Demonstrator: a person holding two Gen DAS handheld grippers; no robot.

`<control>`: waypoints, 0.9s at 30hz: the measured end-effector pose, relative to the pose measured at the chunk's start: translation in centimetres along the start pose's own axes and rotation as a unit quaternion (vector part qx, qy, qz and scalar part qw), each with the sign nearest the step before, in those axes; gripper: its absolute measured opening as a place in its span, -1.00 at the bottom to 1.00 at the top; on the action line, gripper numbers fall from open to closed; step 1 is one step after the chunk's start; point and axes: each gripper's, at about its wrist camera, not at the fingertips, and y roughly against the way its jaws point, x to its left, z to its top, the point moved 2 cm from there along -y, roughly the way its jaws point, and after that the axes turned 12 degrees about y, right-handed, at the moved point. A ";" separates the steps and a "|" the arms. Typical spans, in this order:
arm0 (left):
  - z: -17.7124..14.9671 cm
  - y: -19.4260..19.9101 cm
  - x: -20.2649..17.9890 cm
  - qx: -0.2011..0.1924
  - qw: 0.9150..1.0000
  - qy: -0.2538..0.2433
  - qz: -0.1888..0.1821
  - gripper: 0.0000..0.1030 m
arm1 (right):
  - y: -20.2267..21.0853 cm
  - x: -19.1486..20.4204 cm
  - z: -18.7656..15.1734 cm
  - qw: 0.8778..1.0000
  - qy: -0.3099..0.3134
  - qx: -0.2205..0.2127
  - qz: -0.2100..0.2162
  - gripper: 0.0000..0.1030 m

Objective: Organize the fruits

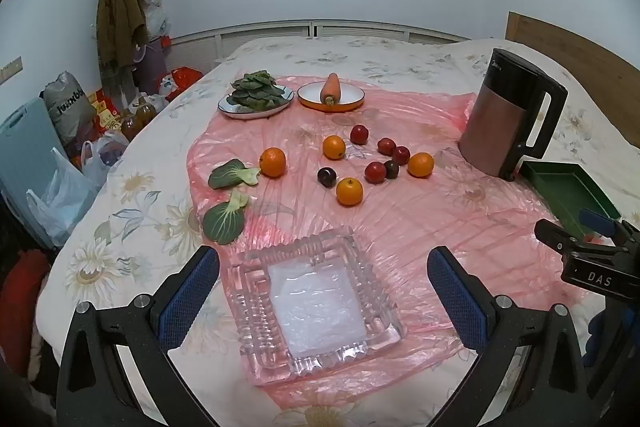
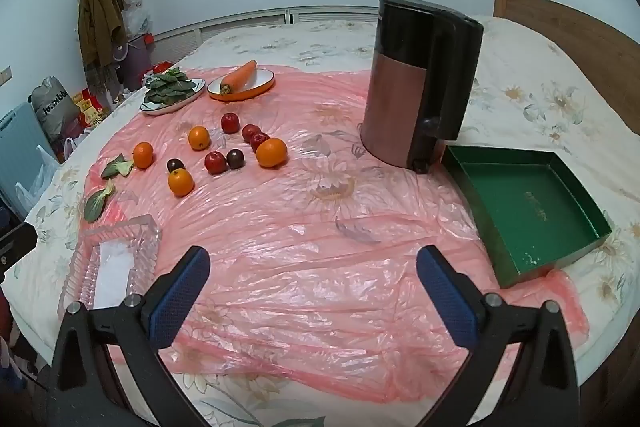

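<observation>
Several oranges (image 1: 349, 191) (image 2: 271, 152) and small red and dark plums (image 1: 375, 171) (image 2: 215, 162) lie loose on a pink plastic sheet (image 1: 400, 227) (image 2: 300, 247) on the bed. A clear glass tray (image 1: 312, 303) (image 2: 116, 259) sits right under my open, empty left gripper (image 1: 323, 287). A green box (image 2: 524, 211) (image 1: 568, 195) stands at the right. My right gripper (image 2: 313, 287) is open and empty above bare sheet, between tray and box.
A copper-and-black kettle (image 1: 508, 119) (image 2: 420, 83) stands beside the green box. A plate of greens (image 1: 256, 95) (image 2: 172, 91) and a bowl with a carrot (image 1: 331, 91) (image 2: 240, 79) sit at the back. Two loose leaves (image 1: 228, 211) lie left. Bags and clutter lie off the bed's left edge.
</observation>
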 end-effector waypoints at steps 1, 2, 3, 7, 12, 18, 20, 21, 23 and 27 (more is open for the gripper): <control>0.0 0.0 0.0 0.000 1.000 0.000 0.000 0.98 | 0.0 0.0 0.0 1.000 0.000 0.000 -0.001 1.00; 0.0 0.0 0.0 0.000 1.000 0.000 0.000 0.98 | 0.1 0.0 0.0 1.000 0.001 -0.002 -0.001 1.00; 0.0 0.0 0.0 -0.001 1.000 0.000 -0.001 0.98 | 0.1 -0.1 0.1 1.000 0.001 -0.002 -0.001 1.00; 0.0 0.0 0.0 0.001 1.000 -0.001 0.001 0.98 | 0.2 -0.1 0.1 1.000 -0.001 -0.003 -0.001 1.00; 0.0 0.0 0.0 0.002 1.000 -0.001 0.001 0.98 | 0.3 -0.1 0.1 1.000 -0.003 -0.003 0.001 1.00; 0.0 0.0 0.0 0.001 1.000 -0.002 0.001 0.98 | 0.2 0.0 0.0 1.000 -0.002 -0.002 0.000 1.00; 0.0 0.0 0.0 0.001 1.000 -0.001 0.001 0.98 | 0.2 0.0 0.0 1.000 -0.001 -0.002 0.001 1.00; 0.0 0.0 0.0 0.001 1.000 -0.001 0.001 0.98 | 0.1 0.0 0.0 1.000 -0.001 -0.002 0.001 1.00; 0.0 0.0 0.0 0.001 1.000 -0.001 0.001 0.98 | 0.2 0.0 0.0 1.000 -0.002 -0.003 0.002 1.00; 0.0 0.0 0.0 0.001 1.000 -0.001 0.000 0.98 | 0.3 0.0 0.0 1.000 -0.001 -0.003 0.001 1.00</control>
